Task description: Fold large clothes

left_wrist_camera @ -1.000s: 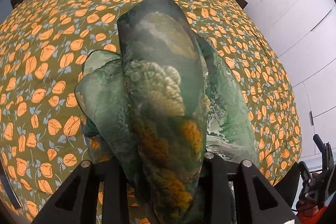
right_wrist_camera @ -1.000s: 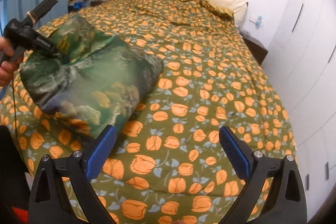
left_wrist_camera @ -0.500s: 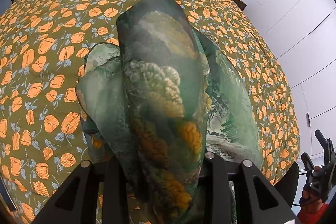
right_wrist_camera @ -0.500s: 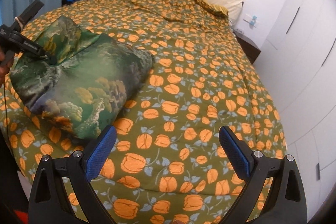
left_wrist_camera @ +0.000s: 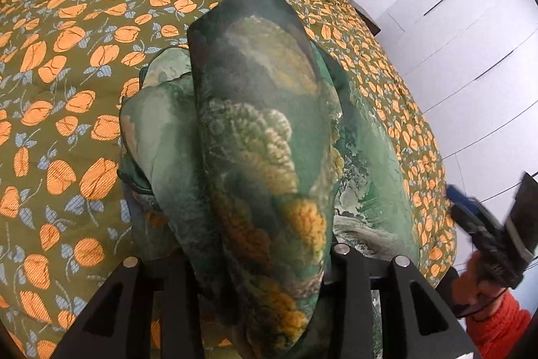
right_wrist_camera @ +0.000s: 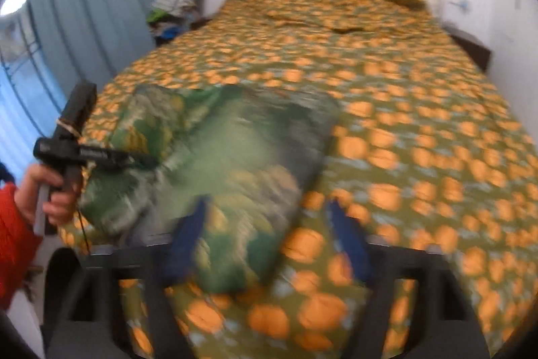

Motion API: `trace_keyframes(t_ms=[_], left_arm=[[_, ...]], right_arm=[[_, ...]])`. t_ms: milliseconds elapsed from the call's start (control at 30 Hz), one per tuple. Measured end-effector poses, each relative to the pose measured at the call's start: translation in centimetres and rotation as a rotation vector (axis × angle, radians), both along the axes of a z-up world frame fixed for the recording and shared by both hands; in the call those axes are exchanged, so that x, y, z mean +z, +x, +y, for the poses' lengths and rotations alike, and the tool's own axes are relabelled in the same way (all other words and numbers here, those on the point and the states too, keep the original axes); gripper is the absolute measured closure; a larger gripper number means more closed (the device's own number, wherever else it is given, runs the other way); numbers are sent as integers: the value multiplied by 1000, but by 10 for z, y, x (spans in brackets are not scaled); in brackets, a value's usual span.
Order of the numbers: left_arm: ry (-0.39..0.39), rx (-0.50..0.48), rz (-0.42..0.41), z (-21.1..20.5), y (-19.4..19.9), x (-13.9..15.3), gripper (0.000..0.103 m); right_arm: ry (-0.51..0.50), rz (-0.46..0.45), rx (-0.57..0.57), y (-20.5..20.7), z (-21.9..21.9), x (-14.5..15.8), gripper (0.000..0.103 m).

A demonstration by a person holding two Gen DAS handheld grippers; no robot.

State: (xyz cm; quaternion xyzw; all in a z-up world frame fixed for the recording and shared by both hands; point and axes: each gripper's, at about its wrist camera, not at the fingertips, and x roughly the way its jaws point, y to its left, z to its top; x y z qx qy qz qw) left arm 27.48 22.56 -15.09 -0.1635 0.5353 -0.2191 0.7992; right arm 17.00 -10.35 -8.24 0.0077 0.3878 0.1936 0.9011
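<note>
Left wrist view: the left gripper (left_wrist_camera: 259, 261) has the silky green landscape-print garment (left_wrist_camera: 255, 137) bunched between its jaws, which are easing open, over the orange-flowered olive bedspread (left_wrist_camera: 67, 63).

Right wrist view, blurry: right gripper (right_wrist_camera: 269, 241), jaws closing, straddles the garment's near corner; can't tell if they're touching it.

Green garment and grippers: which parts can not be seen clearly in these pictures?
- Left wrist view: the green garment covers the left gripper, so the grip is hidden.
- Right wrist view: motion blur smears the closing right gripper; contact with the garment's corner is unclear.
- Left wrist view: the garment's lower end is cut off.
</note>
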Motion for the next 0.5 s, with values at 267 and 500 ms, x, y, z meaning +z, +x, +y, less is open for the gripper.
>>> trace_keyframes(t_ms=[267,500], left_arm=[[-50,42,24,26,41,-43,58],[-171,46,14,40,33,-44,54]], right_arm=[[-61,90,89,83,73,-92,53],[-58,104,93,92,78,-116,51]])
